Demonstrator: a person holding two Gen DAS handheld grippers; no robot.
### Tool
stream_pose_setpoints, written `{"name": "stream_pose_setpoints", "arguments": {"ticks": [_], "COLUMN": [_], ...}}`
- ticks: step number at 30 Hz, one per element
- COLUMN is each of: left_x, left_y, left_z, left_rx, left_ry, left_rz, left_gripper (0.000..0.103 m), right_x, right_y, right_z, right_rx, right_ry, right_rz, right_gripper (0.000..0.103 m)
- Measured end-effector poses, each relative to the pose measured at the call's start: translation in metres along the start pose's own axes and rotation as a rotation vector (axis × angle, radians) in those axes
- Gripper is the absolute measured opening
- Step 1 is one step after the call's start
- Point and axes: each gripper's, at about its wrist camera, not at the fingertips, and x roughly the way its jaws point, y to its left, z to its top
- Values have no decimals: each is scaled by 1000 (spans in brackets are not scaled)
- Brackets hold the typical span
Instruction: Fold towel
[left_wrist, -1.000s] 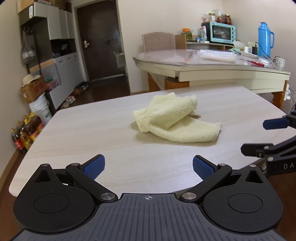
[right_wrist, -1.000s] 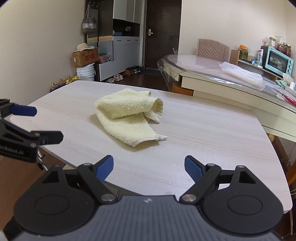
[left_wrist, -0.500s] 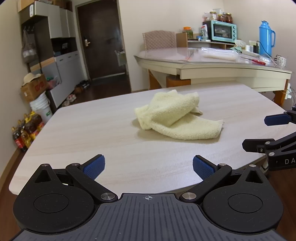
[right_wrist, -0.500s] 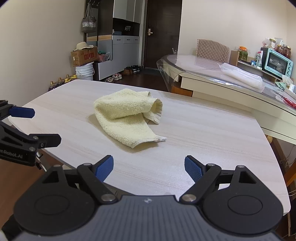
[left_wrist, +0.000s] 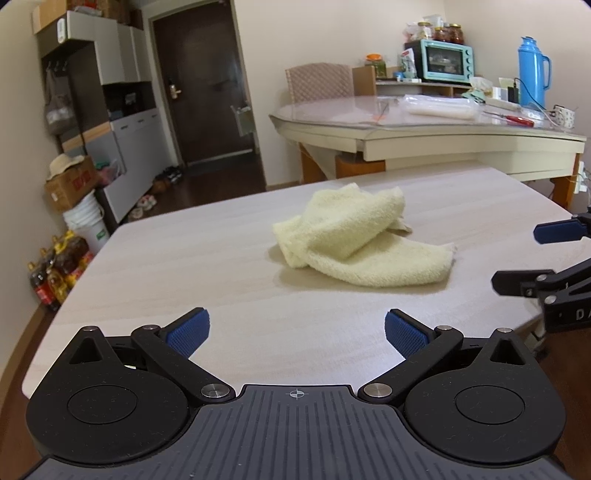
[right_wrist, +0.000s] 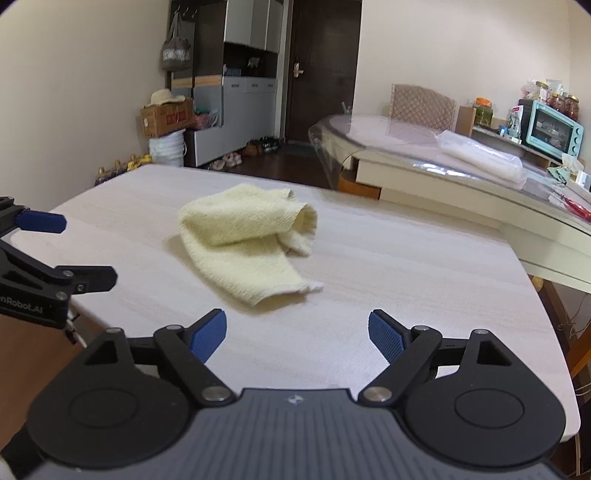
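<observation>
— Hovering both tools over the near edge of the table (left_wrist: 155, 258). What do you log for the towel?

— The towel (left_wrist: 362, 243) lies crumpled, mid-frame in my left wrist view, slightly right of centre. One part is rolled over on top, a flatter flap spreads toward the lower right. Nothing touches it.

— And my left gripper (left_wrist: 297, 334)?

— Released: blue pads wide apart at the bottom of the frame, nothing between them, well short of the towel.

— The right gripper (right_wrist: 297, 334)?

— The same: spread wide, empty. In its view the towel (right_wrist: 251, 240) sits left of centre, one corner pointing toward the lower middle.

— Do the tools see each other?

— Yes. The right one shows at the right edge of the left view, the left one at the left edge of the right view, both apart from the cloth.
</observation>
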Motion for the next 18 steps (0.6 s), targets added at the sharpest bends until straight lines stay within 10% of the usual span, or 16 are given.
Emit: {"name": "stream_pose_setpoints", "arguments": {"ticks": [18], "left_x": [57], "left_y": [24], "left_z": [22], "left_rx": [11], "left_ry": [8], "left_rz": [-19], "left_gripper": [103], "right_x": [121], "right_y": [-49], "right_z": [65], "right_rx": [322], "right_ry": [-2], "right_rz": [326], "right_gripper": [67]}}
